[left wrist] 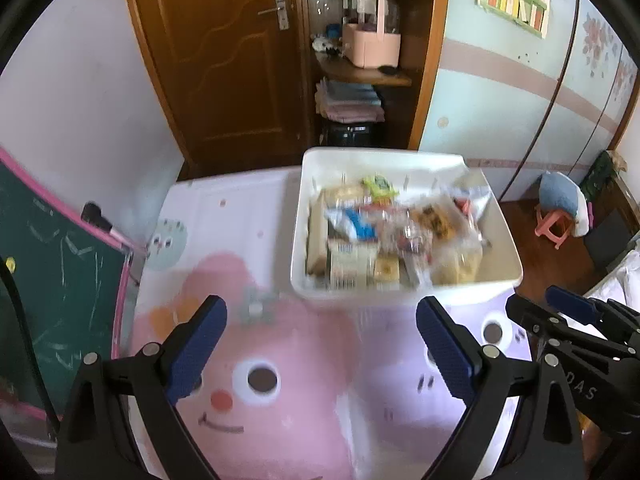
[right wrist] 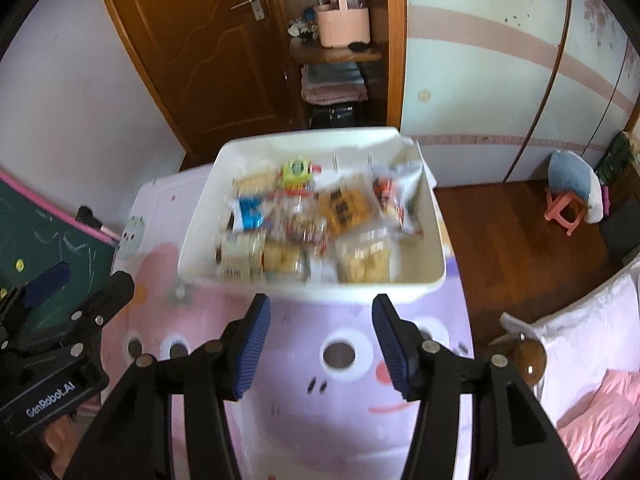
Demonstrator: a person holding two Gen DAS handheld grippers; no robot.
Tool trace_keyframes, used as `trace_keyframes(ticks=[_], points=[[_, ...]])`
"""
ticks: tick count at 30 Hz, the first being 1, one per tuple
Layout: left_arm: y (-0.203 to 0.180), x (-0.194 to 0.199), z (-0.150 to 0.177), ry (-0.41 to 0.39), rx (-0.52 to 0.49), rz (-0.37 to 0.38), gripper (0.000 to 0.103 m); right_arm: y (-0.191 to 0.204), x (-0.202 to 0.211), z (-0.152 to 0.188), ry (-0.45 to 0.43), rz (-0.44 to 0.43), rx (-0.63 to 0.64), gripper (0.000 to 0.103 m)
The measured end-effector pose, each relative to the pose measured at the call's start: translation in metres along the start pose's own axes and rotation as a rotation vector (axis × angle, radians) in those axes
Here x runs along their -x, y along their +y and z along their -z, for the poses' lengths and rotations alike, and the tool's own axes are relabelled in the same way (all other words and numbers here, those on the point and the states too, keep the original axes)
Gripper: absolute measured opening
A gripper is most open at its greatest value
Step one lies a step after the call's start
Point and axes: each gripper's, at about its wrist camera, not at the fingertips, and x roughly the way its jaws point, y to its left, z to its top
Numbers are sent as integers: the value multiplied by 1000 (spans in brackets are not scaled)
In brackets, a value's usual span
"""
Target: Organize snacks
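A white plastic bin (left wrist: 384,164) (right wrist: 208,184) stands on a pastel cartoon-print table and holds several wrapped snacks (left wrist: 392,240) (right wrist: 308,224), all blurred by motion. My left gripper (left wrist: 320,344) hovers over the pink cartoon face in front of the bin, jaws wide apart with nothing between them. Just short of the bin's near wall, my right gripper (right wrist: 320,344) stands open over the lilac face, also with nothing between its blue pads (right wrist: 252,344). Each gripper shows at the edge of the other's view.
The table top (left wrist: 240,216) has bare room left of the bin. A green chalkboard with a pink frame (left wrist: 60,272) leans at the left. Behind stand a wooden door (left wrist: 224,52), shelves with a pink basket (left wrist: 372,44), and a pink stool (right wrist: 564,212) on the floor right.
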Motion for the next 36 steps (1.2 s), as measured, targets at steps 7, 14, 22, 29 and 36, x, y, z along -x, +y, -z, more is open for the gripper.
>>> trace_keyframes(ticks=[7,14,22,29,36], points=[[-6,29,58,54,-30,-20,96,-3,30,52,19,-21,-23,53],[-9,67,100,86,-23,-38,97,3,62,99,48,-50,-7,53],[-5,106,127,85,49,-19,97,-1,90,135,55,-50,-25,59],[-4,122,138,70,68,-39,97,3,106,141,16,-27,11,59],[-6,125,136,48,54,-53,97,10,114,145,-13,-6,41,60]])
